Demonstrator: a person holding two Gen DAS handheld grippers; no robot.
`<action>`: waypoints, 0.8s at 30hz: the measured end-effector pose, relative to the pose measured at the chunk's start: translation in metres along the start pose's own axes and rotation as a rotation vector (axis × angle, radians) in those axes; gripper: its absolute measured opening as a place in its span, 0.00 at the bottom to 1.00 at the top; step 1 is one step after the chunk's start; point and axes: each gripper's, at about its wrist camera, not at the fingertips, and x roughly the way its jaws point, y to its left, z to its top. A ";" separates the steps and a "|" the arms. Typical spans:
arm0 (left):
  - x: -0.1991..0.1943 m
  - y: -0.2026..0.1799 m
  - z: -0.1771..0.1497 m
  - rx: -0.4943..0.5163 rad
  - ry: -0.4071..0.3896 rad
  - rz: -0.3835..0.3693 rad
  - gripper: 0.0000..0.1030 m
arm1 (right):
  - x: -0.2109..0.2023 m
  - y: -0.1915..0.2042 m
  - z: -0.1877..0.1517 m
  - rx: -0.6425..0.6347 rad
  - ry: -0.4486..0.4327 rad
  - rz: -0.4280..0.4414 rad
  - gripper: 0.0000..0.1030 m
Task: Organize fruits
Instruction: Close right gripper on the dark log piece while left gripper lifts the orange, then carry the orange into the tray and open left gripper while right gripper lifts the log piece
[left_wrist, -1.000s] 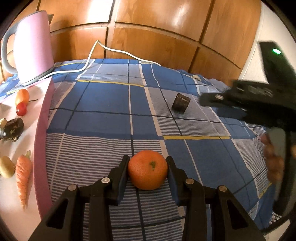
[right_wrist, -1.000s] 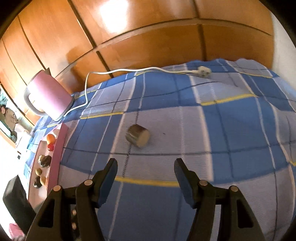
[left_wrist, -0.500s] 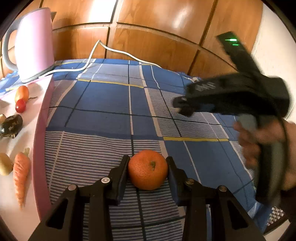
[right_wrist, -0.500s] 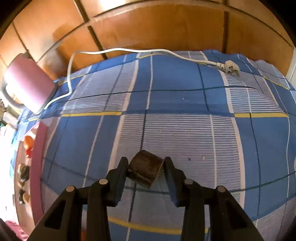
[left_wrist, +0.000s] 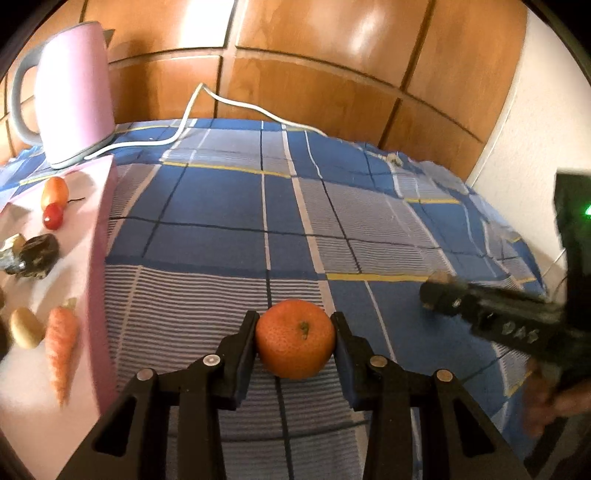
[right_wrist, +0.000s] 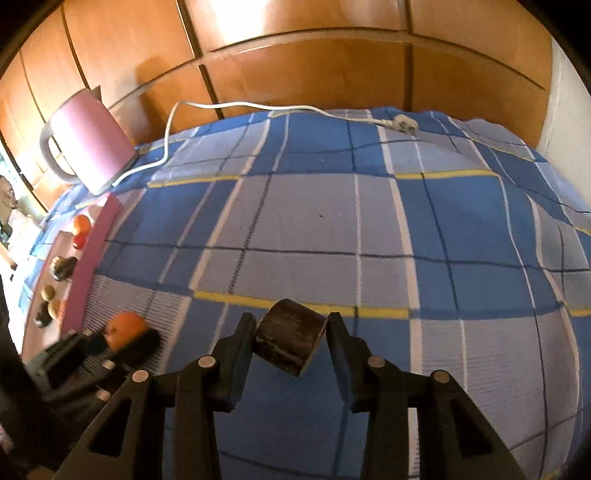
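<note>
An orange tangerine (left_wrist: 295, 338) sits just above the blue checked cloth (left_wrist: 221, 206), with my left gripper (left_wrist: 295, 332) shut on its sides. The tangerine (right_wrist: 123, 328) and the left gripper (right_wrist: 122, 343) also show blurred at the lower left of the right wrist view. My right gripper (right_wrist: 291, 332) is shut on a dark brown cylindrical piece (right_wrist: 290, 338), tilted and held off the cloth. In the left wrist view the right gripper (left_wrist: 432, 291) comes in from the right, with the dark piece (left_wrist: 439, 276) at its tip.
A pink tray (left_wrist: 99, 258) at the left holds a carrot (left_wrist: 61, 347), a potato (left_wrist: 24, 326), a red tomato (left_wrist: 53, 216) and a dark lump (left_wrist: 37, 253). A pink kettle (left_wrist: 74, 92) stands behind it; its white cord (left_wrist: 240, 103) and plug (right_wrist: 404, 123) lie along the wooden wall.
My right gripper closed on the dark piece, raised it off the cloth and carried it to the near right. The left gripper kept still with the tangerine.
</note>
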 end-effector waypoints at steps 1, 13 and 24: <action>-0.005 0.001 0.001 -0.008 -0.005 -0.005 0.38 | 0.000 -0.001 -0.002 0.002 0.002 -0.001 0.38; -0.088 0.087 0.027 -0.240 -0.112 0.009 0.38 | 0.007 -0.009 -0.005 0.026 -0.005 0.021 0.38; -0.098 0.222 0.057 -0.426 -0.122 0.277 0.38 | 0.006 -0.009 -0.006 0.014 -0.011 0.031 0.38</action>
